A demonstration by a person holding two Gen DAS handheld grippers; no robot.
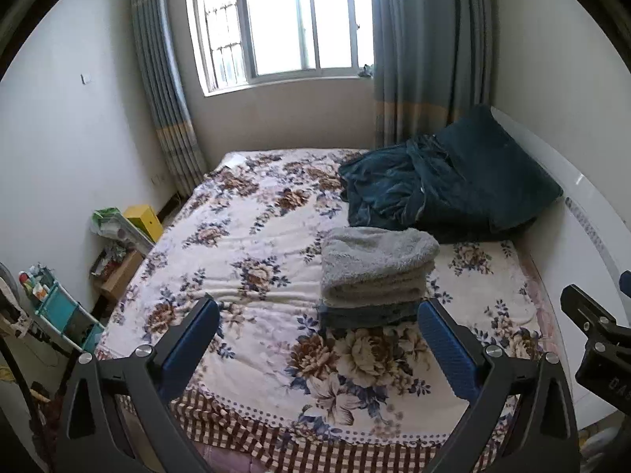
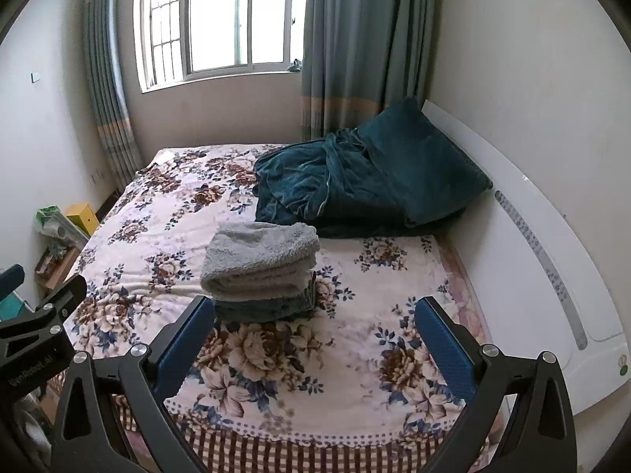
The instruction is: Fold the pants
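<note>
Folded grey fleece pants point(image 1: 376, 262) lie stacked on a darker folded piece point(image 1: 366, 313) on the floral bed point(image 1: 244, 236). The stack also shows in the right wrist view point(image 2: 260, 262). My left gripper point(image 1: 319, 323) is open and empty, held above the bed's near part, just short of the stack. My right gripper point(image 2: 315, 327) is open and empty, beside the left one, with the stack ahead near its left finger. Each gripper's body shows at the edge of the other's view.
A dark teal blanket and pillow point(image 1: 453, 185) lie heaped at the bed's far right against the white headboard point(image 2: 532, 236). Boxes and clutter point(image 1: 118, 236) stand on the floor at the left of the bed. A curtained window point(image 1: 284, 23) is behind.
</note>
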